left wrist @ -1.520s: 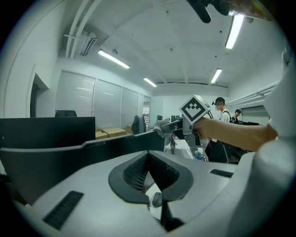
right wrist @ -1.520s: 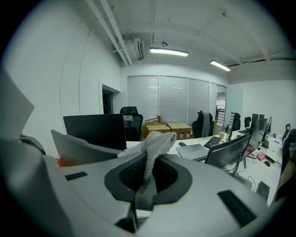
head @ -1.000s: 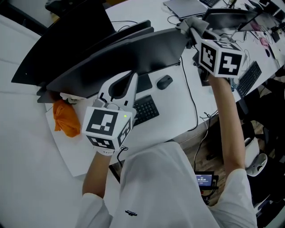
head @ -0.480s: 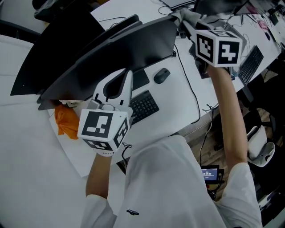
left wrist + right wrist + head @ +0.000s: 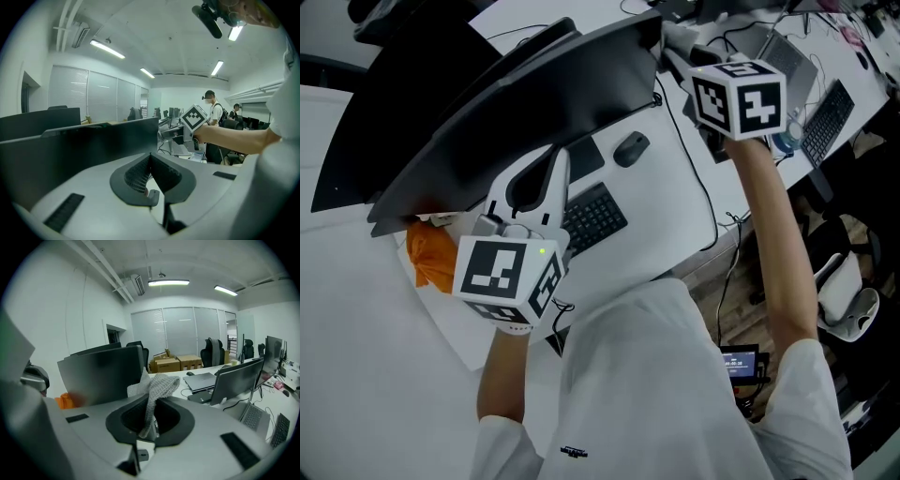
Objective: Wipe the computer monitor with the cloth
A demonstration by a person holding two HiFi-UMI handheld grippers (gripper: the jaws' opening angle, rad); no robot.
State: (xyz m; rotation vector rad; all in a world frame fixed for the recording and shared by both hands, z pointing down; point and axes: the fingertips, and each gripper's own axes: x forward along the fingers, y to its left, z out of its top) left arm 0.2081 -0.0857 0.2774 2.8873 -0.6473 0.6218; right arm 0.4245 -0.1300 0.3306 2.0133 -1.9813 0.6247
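Computer monitor (image 5: 516,112), one wide dark panel, is seen stretched across a white desk (image 5: 684,206) in the head view, with the single grey cloth (image 5: 158,384) held at its upper right corner. Two grippers are held by one white-shirted person (image 5: 656,375). The right gripper (image 5: 150,420) is raised at that corner, its jaws clamped on the cloth, which is bunched above them and hangs down between the pads. Whether the cloth is pressed against the panel cannot be told. The left gripper (image 5: 151,173) is held low in front of the monitor's lower edge, its jaws brought together with nothing between them.

Two keyboards are counted: one black (image 5: 592,217) just below the monitor, beside the left gripper, and another (image 5: 828,120) at the view's right edge. Two cardboard boxes (image 5: 178,363) are made out far behind in the right gripper view. One orange bundle (image 5: 431,255) is tucked under the monitor's left end, and one dark mouse (image 5: 630,148) lies near the first keyboard.

Set against the picture from a second before, the right gripper is found at the same corner with the cloth, and the left gripper is likewise kept before the lower edge.
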